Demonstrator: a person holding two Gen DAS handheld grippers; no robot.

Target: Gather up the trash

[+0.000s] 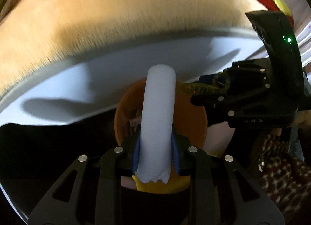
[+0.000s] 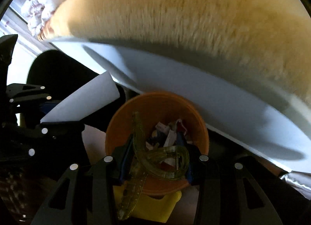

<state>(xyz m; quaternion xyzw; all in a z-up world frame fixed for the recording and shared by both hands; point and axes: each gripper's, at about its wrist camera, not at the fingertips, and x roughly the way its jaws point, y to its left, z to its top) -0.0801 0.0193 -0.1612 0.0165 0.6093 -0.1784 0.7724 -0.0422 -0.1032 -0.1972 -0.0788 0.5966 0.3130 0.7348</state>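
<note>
Over the orange bin [image 2: 157, 108], my left hand-held gripper [image 1: 155, 147] pinches a white foam stick [image 1: 158, 112]; my right hand-held gripper [image 2: 155, 159] clamps a broken yellow-green hair clip [image 2: 155, 155]. Scraps already lie inside; both pieces remain unreleased.

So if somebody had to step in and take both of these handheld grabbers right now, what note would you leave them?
Left gripper: fingers shut on a white rolled foam-like tube, poised above the round orange plastic bin.
Right gripper: fingers shut on a translucent yellow-green plastic hair claw clip, also over the bin.
Done: small paper scraps already lie in the bin.
Left: open both grippers so both pieces drop in, then look for more trash.
</note>
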